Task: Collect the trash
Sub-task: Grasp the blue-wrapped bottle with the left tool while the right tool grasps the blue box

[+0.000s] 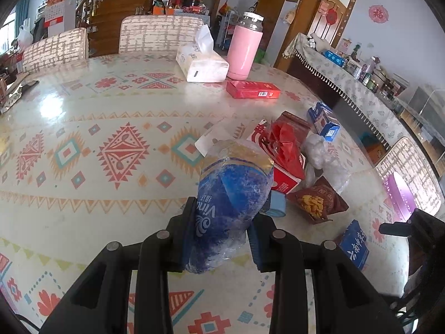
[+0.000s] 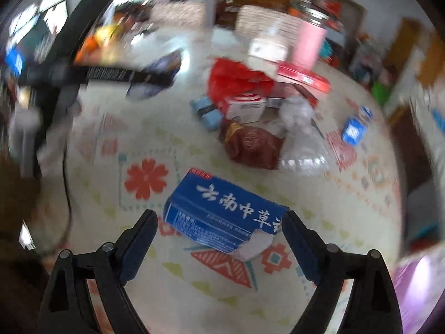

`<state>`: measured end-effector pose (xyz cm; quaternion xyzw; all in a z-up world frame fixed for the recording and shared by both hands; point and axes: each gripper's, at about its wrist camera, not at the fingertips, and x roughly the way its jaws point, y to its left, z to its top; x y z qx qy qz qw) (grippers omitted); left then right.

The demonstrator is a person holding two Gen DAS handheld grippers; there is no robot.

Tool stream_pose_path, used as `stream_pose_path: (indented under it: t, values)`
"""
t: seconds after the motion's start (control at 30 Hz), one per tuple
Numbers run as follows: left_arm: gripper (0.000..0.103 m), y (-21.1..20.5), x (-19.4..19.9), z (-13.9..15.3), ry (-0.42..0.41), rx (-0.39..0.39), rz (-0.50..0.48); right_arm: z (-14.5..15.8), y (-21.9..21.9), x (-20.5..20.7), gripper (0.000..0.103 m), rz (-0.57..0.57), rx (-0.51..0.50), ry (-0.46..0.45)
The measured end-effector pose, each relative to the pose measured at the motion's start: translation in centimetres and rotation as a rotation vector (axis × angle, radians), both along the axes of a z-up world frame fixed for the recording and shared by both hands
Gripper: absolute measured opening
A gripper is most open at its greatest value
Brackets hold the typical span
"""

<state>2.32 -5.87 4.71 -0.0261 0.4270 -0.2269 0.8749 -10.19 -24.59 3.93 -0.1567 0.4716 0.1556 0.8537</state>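
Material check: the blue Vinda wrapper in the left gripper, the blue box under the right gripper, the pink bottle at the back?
Blue Vinda wrapper: thin plastic film, likely; crinkled, glossy, partly see-through.
Blue box: printed paperboard, probably; the torn corner shows a white fibrous layer.
Pink bottle: smooth matte pink coating, possibly over metal; silvery band below the white cap. Body material unclear.

A crumpled blue plastic wrapper (image 1: 232,208) with white lettering and a gold band stands upright at the near edge of the patterned table, pinched between two black fingers. To its right lies a heap of trash: a red-and-white carton (image 1: 281,164) topped by a red plastic bag (image 1: 283,136), clear crinkled plastic (image 1: 325,158) and a brown snack bag (image 1: 317,200). A torn blue box (image 2: 225,217) with white characters lies flat nearest, apart from the heap.
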Motion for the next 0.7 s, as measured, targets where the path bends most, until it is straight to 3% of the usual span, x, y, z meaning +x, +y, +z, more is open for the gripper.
stream_pose_path:
  t: [0.17, 0.4, 0.5, 0.7]
  values:
    - [0.033, 0.1, 0.1, 0.0, -0.001, -0.003, 0.005, -2.0, 1.1, 2.4, 0.094, 0.054, -0.137, 0.009]
    - [0.033, -0.3, 0.3, -0.4, 0.013, 0.018, -0.009, -2.9, 0.9, 4.4, 0.092, 0.014, -0.061, 0.050]
    - [0.033, -0.7, 0.2, -0.4, 0.013, 0.024, -0.021, -2.9, 0.2, 3.3, 0.084, -0.032, -0.049, 0.029]
    - [0.033, -1.6, -0.3, -0.8, 0.005, 0.051, -0.041, -1.8, -1.4, 1.9, 0.054, -0.140, -0.009, -0.030]
